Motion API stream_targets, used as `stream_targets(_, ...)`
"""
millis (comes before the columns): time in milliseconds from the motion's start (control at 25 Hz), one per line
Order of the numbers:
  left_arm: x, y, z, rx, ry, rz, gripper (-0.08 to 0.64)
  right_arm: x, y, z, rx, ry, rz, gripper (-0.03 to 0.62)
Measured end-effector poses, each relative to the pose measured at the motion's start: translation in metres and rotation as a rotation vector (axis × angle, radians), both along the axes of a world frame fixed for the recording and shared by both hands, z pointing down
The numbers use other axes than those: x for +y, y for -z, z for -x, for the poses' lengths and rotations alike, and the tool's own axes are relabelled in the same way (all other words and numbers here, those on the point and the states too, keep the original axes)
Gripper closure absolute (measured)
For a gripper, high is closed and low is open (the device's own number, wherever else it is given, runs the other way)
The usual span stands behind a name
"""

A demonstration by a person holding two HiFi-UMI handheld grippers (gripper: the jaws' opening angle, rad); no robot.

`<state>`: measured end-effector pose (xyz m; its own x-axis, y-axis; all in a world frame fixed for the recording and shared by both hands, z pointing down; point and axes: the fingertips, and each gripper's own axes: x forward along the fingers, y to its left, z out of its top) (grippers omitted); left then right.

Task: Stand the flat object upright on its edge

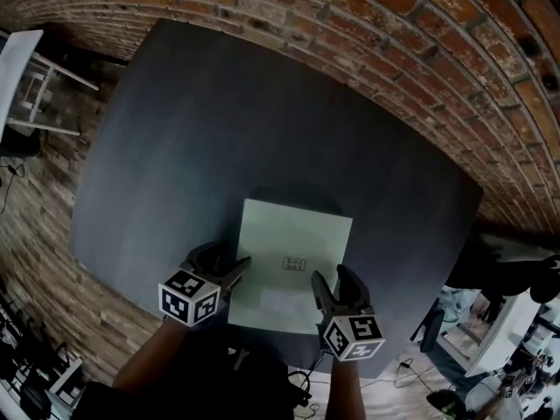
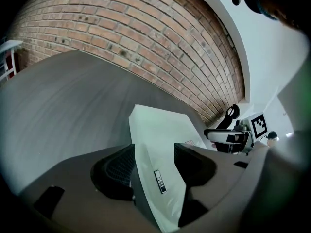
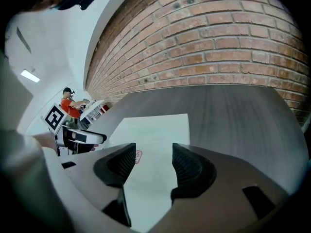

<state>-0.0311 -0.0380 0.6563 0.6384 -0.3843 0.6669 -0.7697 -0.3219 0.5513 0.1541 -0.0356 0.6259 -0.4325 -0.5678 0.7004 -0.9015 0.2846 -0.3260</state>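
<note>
The box (image 1: 293, 252) lies flat on the table (image 1: 262, 112), in the 6 o'clock part of the top, with its near edge close to the table's edge and the brick wall (image 1: 394, 33) at 12 o'clock. The left gripper (image 1: 229, 268) sits at the box's 7 o'clock corner with its jaws apart, the box's side edge standing between them without being clamped. The right gripper (image 1: 337, 289) sits at the box's 5 o'clock corner, jaws likewise apart, with the box's pale top showing in the gap.
</note>
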Motion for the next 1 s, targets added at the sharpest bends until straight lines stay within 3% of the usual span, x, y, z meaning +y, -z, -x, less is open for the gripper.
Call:
stream_targets(520,-0.006,-0.019,-0.004,0.022,-0.041,0.08,0.29,-0.009,-0.027,-0.017,-0.015,0.003,0.096,0.293)
stream_targets(1000,-0.006,-0.03,-0.012,0.043,-0.062,0.133,0.285,-0.007,-0.049,-0.012,-0.051,0.047,0.18,0.284)
